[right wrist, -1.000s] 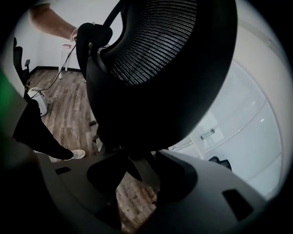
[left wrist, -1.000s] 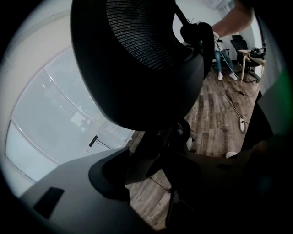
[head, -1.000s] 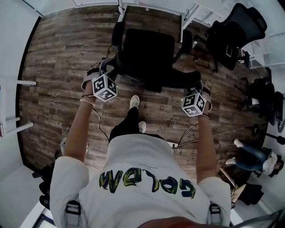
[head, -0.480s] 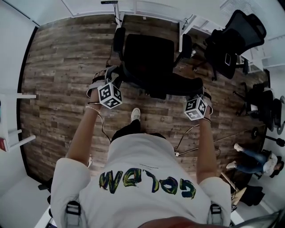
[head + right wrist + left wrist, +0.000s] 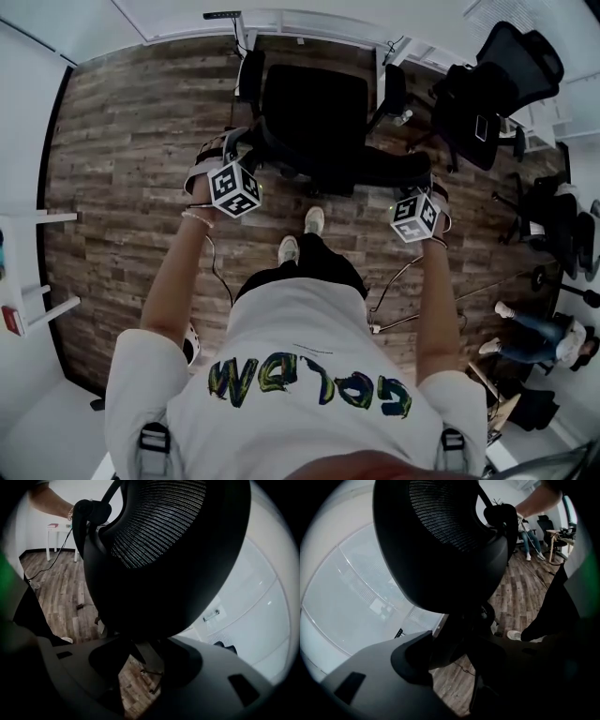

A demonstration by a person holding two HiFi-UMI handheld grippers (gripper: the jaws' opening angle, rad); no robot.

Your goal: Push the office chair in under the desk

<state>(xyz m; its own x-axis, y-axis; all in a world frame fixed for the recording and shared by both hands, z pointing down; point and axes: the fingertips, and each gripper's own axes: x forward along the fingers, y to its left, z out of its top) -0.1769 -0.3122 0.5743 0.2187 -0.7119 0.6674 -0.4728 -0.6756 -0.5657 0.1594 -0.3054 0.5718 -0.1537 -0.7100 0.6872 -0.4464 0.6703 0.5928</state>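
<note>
Left tongs point(image 5: 454, 654) clamped on the left edge of the office chair point(image 5: 314, 112) back. Chair's mid-room, seat front right up at the white surface point(image 5: 309, 19) by the wall. Right tongs point(image 5: 146, 657) clamped on the other edge. Wood floor point(image 5: 122, 141), more black chairs point(image 5: 497, 80) far right. Shirt point(image 5: 309, 319) print's upside down, can't read it tbh.
</note>
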